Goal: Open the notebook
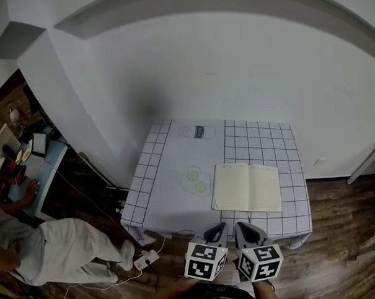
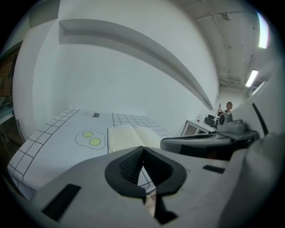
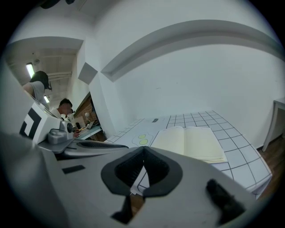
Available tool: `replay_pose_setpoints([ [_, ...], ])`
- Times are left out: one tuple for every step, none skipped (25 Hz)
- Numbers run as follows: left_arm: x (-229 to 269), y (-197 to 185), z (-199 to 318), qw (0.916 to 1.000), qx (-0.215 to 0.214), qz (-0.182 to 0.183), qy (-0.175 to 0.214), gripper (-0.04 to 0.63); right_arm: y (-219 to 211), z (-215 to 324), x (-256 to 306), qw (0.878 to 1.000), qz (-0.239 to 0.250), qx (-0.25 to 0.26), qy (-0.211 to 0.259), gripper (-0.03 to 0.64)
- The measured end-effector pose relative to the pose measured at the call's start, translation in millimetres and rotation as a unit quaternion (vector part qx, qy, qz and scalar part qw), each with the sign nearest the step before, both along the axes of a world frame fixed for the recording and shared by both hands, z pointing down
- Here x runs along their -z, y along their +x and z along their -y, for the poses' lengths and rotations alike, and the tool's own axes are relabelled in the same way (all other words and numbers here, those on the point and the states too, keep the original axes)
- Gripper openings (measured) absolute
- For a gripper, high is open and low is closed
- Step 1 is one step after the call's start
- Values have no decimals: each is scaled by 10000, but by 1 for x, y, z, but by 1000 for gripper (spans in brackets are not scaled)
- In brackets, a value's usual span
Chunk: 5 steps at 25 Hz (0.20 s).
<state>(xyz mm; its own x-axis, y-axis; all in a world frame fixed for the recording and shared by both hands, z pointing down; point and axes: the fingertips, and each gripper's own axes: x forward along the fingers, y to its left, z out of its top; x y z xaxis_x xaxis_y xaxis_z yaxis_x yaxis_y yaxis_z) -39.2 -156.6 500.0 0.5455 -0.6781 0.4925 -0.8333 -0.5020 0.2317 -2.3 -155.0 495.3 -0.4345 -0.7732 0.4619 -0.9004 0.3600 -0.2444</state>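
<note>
The notebook (image 1: 246,187) lies open on the white grid-marked table (image 1: 159,203), its cream pages spread flat to left and right. It also shows in the left gripper view as the notebook (image 2: 129,136) and in the right gripper view as the notebook (image 3: 189,142). My left gripper (image 1: 219,228) and right gripper (image 1: 240,227) hover side by side off the table's near edge, short of the book. Both are shut with nothing between the pads: left gripper (image 2: 142,151), right gripper (image 3: 143,152).
A drawn fried egg (image 1: 195,180) and a drawn can (image 1: 197,132) are printed on the table cover. A seated person (image 1: 49,245) is at the left beside a cluttered side table (image 1: 27,162). A power strip with cables (image 1: 144,259) lies on the wooden floor.
</note>
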Motion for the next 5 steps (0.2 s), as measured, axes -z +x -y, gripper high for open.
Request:
replay_pose_setpoints([
  [0,0,0,10000,3,9,-4,9,0,0,0,10000,-2,5,2,12],
  [0,0,0,10000,5,15,-9,9,0,0,0,10000,-5,11,1,12],
  [0,0,0,10000,6,19,-13,10,0,0,0,10000,-8,17,-1,12],
  [0,-1,0,10000,5,23,-18,10,-1,0,0,10000,-12,23,-3,12],
  [-1,-1,0,10000,4,26,-22,10,-1,0,1,10000,-16,30,-4,12],
])
